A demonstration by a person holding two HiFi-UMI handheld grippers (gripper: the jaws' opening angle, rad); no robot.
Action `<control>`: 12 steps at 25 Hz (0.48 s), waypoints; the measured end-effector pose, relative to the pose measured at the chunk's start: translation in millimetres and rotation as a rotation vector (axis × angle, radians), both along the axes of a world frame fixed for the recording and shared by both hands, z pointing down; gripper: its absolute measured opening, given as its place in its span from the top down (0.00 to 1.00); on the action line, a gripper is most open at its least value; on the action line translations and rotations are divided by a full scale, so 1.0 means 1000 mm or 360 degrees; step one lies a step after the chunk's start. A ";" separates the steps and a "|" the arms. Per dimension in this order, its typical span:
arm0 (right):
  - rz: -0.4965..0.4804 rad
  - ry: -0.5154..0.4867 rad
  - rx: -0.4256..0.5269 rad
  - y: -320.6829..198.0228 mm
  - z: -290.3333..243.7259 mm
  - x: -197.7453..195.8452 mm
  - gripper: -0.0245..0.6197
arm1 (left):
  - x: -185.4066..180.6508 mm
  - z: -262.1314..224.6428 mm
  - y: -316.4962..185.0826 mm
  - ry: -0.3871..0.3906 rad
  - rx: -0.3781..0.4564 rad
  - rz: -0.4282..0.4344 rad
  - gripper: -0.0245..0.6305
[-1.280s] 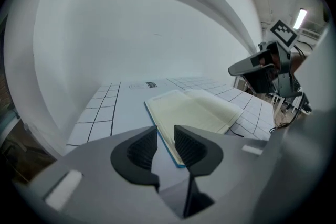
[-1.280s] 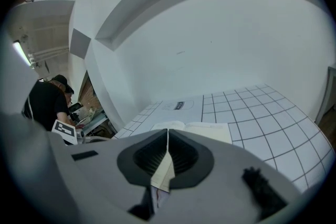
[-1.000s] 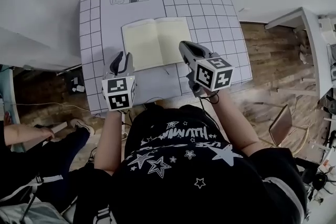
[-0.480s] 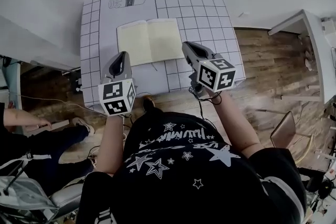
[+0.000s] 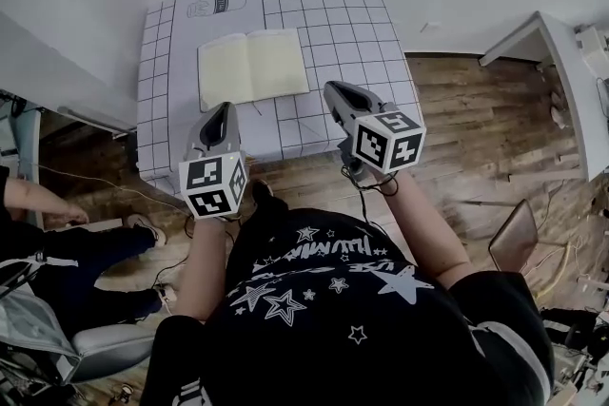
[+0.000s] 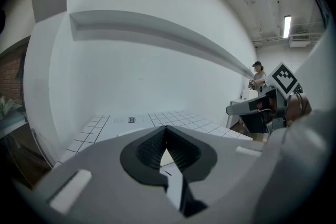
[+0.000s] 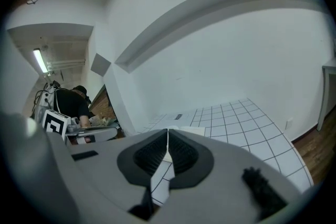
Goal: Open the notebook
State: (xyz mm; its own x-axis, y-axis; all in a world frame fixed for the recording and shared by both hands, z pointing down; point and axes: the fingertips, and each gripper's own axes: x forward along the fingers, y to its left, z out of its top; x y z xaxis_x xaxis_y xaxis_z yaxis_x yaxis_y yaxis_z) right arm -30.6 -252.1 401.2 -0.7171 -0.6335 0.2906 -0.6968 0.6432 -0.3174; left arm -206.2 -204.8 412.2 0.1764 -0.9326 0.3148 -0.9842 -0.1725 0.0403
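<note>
Two claws hung closed and empty over the counter's point(image 5: 335, 12) near edge, left claw point(image 5: 221, 109) at 7 o'clock of the notebook point(image 5: 252, 67), right claw point(image 5: 334, 90) at 4. They likely stood clear because the notebook lay open flat.

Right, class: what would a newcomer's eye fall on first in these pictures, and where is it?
The open notebook, pale pages up, lies on the gridded white table. Below it in the head view, the left gripper and right gripper, both shut and empty, hang over the table's near edge, each bearing a black-and-white marker cube.
</note>
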 end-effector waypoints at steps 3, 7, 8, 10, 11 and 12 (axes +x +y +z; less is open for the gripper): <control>-0.0010 -0.0006 0.0003 0.021 -0.001 0.017 0.94 | 0.018 -0.001 0.019 0.0007 0.0005 -0.0002 0.95; -0.0027 0.0022 -0.0011 0.051 0.005 0.041 0.94 | 0.042 -0.003 0.045 0.0017 0.0016 -0.0002 0.95; -0.0031 0.0025 -0.0014 0.058 0.005 0.046 0.94 | 0.047 -0.004 0.051 0.0019 0.0022 -0.0004 0.95; -0.0041 0.0026 -0.0012 0.071 0.005 0.055 0.94 | 0.056 -0.007 0.065 0.0024 0.0032 -0.0014 0.95; -0.0048 0.0026 -0.0009 0.077 0.004 0.058 0.94 | 0.060 -0.008 0.072 0.0028 0.0035 -0.0021 0.95; -0.0055 0.0025 -0.0006 0.083 0.003 0.061 0.94 | 0.064 -0.009 0.079 0.0031 0.0037 -0.0028 0.95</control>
State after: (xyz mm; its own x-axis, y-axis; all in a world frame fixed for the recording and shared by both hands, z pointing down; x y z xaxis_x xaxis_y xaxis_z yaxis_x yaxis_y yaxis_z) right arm 30.3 -169.5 404.5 -0.7340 -0.6072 0.3043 -0.6790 0.6660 -0.3088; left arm -142.5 -125.5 403.6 0.1656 -0.9427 0.2896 -0.9862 -0.1561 0.0558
